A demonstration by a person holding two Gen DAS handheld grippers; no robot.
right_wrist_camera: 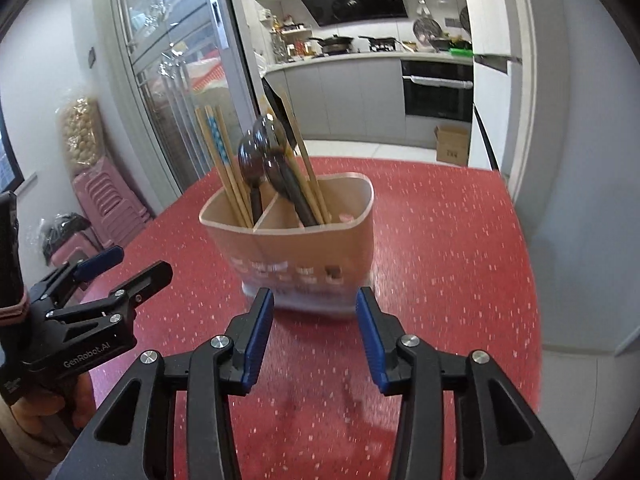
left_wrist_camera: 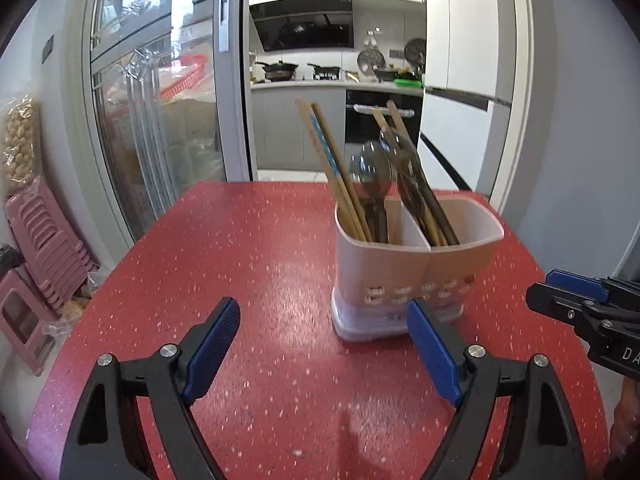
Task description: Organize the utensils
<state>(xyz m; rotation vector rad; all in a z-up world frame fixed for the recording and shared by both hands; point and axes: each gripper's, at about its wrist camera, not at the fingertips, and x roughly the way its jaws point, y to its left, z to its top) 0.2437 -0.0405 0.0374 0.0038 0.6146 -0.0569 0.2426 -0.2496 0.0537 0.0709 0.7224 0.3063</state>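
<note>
table [left_wrist_camera: 256,264]: red speckled top, bare apart from one caddy.
caddy [left_wrist_camera: 404,264]: pale two-compartment holder, upright, on the table's far-right part in the left view; dead centre ahead in the right view.
chopsticks [left_wrist_camera: 336,168]: bundles in both compartments, long axes near vertical, tops leaning up and away from the grippers.
spoons [right_wrist_camera: 256,160]: dark bowls up, handles down; look split across both compartments, exact count unclear.
left gripper [left_wrist_camera: 324,344]: jaws spread wide, holding nothing. Caddy sits ahead and off to its right, base just past the right fingertip.
right gripper [right_wrist_camera: 315,320]: jaws roughly half open, nothing between them. Caddy base lines up straight ahead between the fingertips, close.
key relation: right gripper is squarely on axis with the caddy; left is offset. My read: right is better placed for a reach; any pull should follow the utensil axis, upward.
risk: tall light caddy, could tip if a stick drags sideways.
</note>
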